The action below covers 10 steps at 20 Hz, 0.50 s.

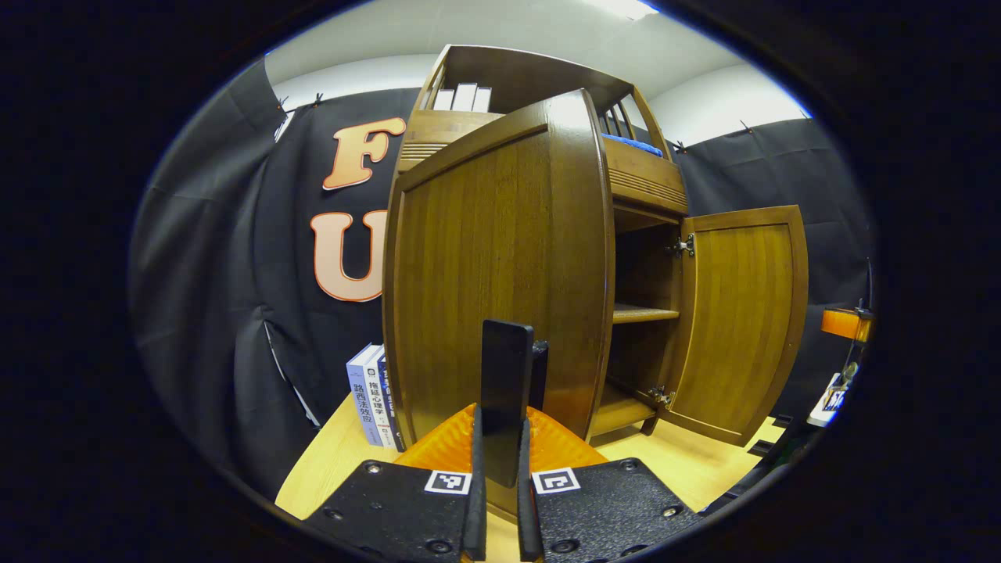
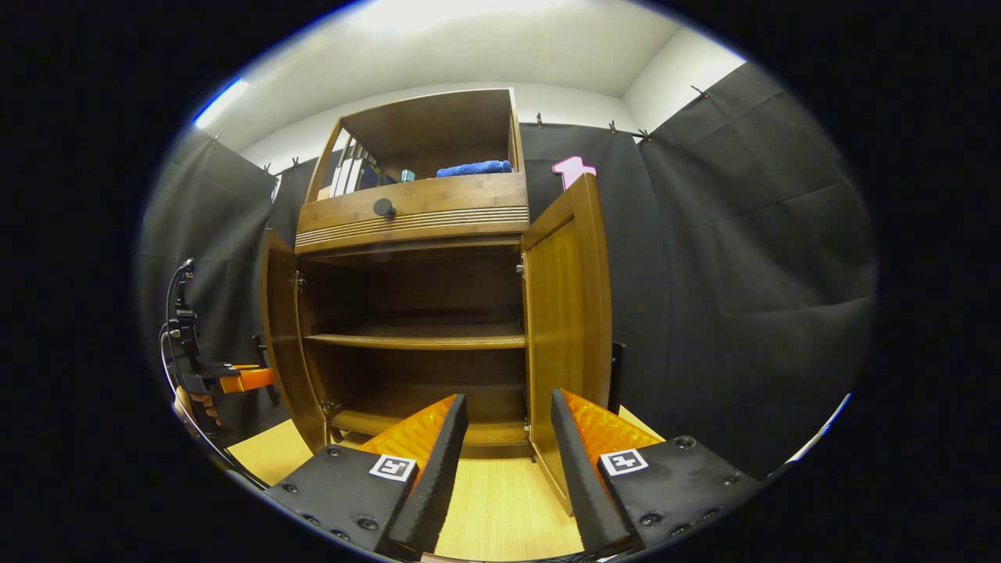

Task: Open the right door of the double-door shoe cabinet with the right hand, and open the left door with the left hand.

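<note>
The wooden shoe cabinet (image 2: pixel 414 211) stands on a light wooden table with both doors swung open. The left door (image 1: pixel 485 274) is close in front of me in the left gripper view. My left gripper (image 1: pixel 499 438) is shut on that door's dark upright handle (image 1: pixel 506 367). In the same view the right door (image 1: pixel 743 328) stands wide open farther right. In the right gripper view my right gripper (image 2: pixel 508 403) is open and holds nothing, just left of the right door (image 2: pixel 563 328). The left door (image 2: pixel 281 344) and the left gripper (image 2: pixel 235 381), held by a hand, are at the left.
Bare shelves (image 2: pixel 414 340) show inside the cabinet. Above them is a drawer with a round knob (image 2: pixel 384 207), and a top shelf with books and a blue cloth (image 2: pixel 473 168). Several books (image 1: pixel 371 395) stand on the table (image 2: pixel 500 500) left of the cabinet.
</note>
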{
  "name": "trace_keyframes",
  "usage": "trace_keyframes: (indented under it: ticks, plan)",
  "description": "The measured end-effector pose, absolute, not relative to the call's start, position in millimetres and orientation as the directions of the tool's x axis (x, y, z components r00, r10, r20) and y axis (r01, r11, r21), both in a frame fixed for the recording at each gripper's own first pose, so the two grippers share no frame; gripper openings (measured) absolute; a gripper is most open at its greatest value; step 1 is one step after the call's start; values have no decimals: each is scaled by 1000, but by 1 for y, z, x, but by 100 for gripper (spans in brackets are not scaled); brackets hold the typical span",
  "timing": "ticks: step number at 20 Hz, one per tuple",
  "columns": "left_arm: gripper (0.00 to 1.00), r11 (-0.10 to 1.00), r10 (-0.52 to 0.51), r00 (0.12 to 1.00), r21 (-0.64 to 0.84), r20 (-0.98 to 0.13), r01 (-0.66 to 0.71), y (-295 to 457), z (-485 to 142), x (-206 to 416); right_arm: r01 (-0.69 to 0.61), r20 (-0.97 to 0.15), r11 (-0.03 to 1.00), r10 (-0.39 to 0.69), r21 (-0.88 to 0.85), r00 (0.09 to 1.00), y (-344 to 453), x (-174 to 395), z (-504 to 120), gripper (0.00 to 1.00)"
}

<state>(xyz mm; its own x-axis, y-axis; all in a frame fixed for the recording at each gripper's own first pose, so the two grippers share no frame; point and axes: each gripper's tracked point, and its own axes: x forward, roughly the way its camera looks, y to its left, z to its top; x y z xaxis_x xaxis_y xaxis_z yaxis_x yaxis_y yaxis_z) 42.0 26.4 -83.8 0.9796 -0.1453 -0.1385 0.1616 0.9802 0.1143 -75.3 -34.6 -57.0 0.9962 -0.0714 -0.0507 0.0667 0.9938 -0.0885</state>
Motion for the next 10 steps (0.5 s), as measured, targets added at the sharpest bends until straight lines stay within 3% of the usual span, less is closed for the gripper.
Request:
trace_keyframes:
  ticks: [10]
  plan:
    - [7,983,-61,991,166,-116,80,83,-74,21,44,-56,995,-49,-88,997,-13,-67,-60,72]
